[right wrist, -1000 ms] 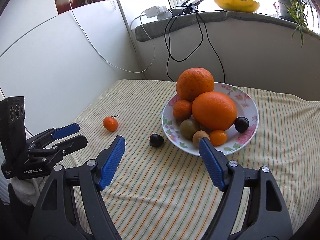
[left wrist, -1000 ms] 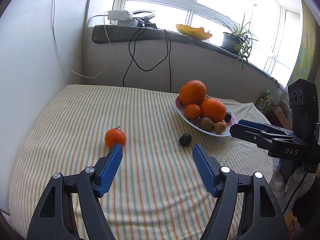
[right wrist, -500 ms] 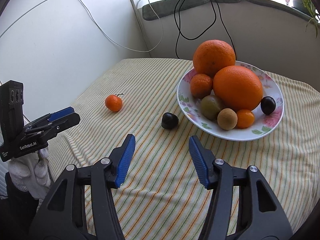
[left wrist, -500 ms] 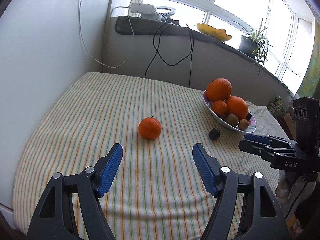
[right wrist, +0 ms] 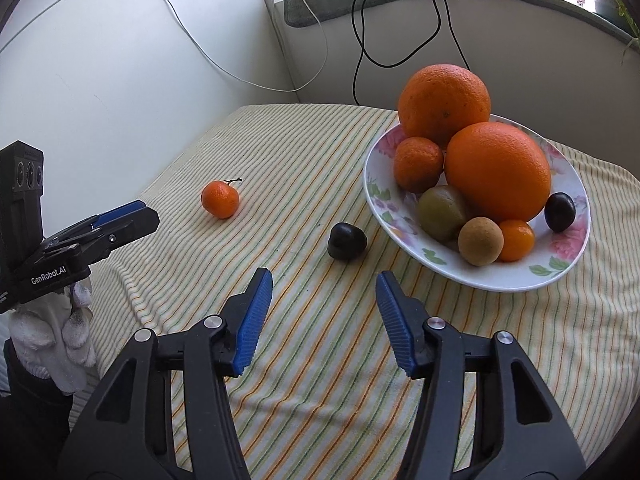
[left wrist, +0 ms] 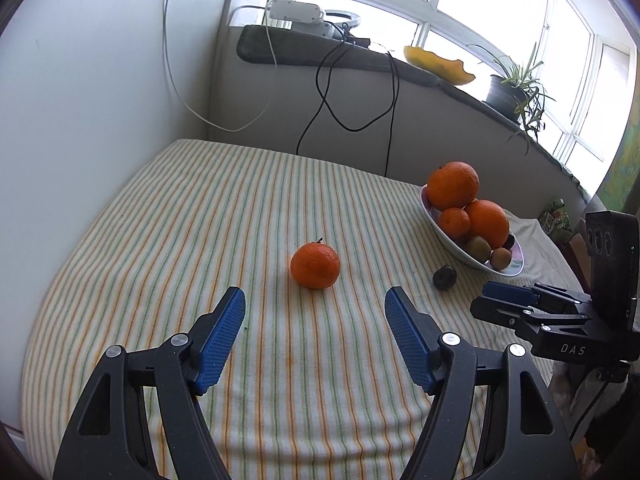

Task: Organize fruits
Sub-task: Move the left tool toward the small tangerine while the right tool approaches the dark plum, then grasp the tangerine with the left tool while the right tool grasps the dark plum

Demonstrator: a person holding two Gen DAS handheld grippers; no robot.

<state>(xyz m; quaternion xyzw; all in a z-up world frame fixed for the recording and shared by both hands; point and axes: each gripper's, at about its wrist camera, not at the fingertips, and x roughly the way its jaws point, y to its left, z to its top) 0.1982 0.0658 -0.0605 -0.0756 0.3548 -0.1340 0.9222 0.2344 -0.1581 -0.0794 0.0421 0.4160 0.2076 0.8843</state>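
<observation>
- Left tongs [left wrist: 316, 306] hover wide open over the striped cloth [left wrist: 200, 220] on the counter, nothing between the blue pads [left wrist: 222, 332].
- Dead ahead of them sits a loose mandarin [left wrist: 315, 266], stem up, alone on the cloth, just beyond the pad tips and not touched.
- Right tongs [right wrist: 324, 294] are parted too, a bit less wide, and they grip nothing.
- Just past their tips lies a dark plum [right wrist: 347, 241] on the cloth, near the left rim of the floral plate [right wrist: 568, 276] but apart from it.
- From the right wrist view the mandarin [right wrist: 220, 199] lies farther left, well apart from the plum.
- The plate is piled up: a big orange [right wrist: 444, 104] at the far side rests on a second big orange [right wrist: 498, 172] and a small tangerine [right wrist: 418, 164].
- At the plate's near side there's a green kiwi [right wrist: 442, 212], a brown kiwi [right wrist: 480, 241], a tiny orange citrus [right wrist: 518, 240], and another dark plum [right wrist: 560, 212] on the right.
- In the left wrist view the right tongs [left wrist: 486, 300] show at the right edge, low over the cloth, near the plum [left wrist: 444, 277]; from this side angle I can't judge their gap.
- The left tongs [right wrist: 142, 214] show at the left edge of the right wrist view, held in a white-gloved hand [right wrist: 52, 332].
- Far back, a windowsill [left wrist: 360, 56] carries a white power strip [left wrist: 296, 12], a yellow dish [left wrist: 438, 66] and a potted plant [left wrist: 512, 88].
</observation>
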